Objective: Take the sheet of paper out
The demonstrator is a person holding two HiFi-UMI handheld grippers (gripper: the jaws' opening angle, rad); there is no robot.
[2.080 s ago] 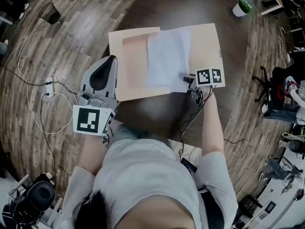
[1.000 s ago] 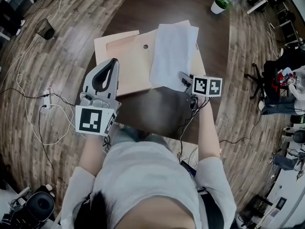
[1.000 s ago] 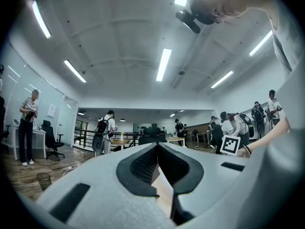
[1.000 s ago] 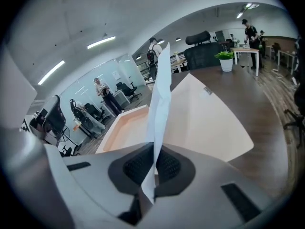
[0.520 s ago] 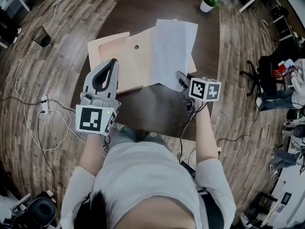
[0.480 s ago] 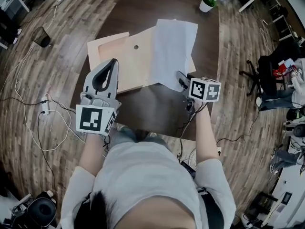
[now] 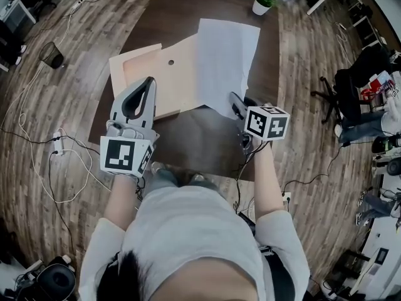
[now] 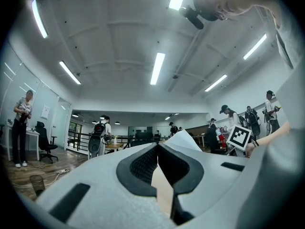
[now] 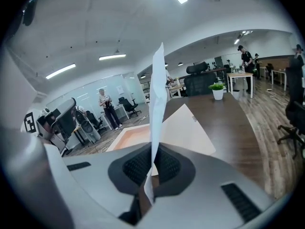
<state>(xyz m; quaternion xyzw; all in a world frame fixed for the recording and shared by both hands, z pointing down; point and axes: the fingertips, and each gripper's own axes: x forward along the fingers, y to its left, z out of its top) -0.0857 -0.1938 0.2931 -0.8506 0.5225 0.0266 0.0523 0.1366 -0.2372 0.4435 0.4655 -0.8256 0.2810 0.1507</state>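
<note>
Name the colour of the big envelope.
Light tan, the envelope; it shows best in the head view.

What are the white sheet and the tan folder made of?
The white sheet looks like thin matte paper: it curls and stands on edge where the right claw pinches it. The tan folder seems to be stiffer matte card, perhaps manila: it looks flat, with crisp corners.

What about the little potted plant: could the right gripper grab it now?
Probably not: the right gripper is shut on the white sheet, and the potted plant stands at the far end of the table. It would need to let go first.
</note>
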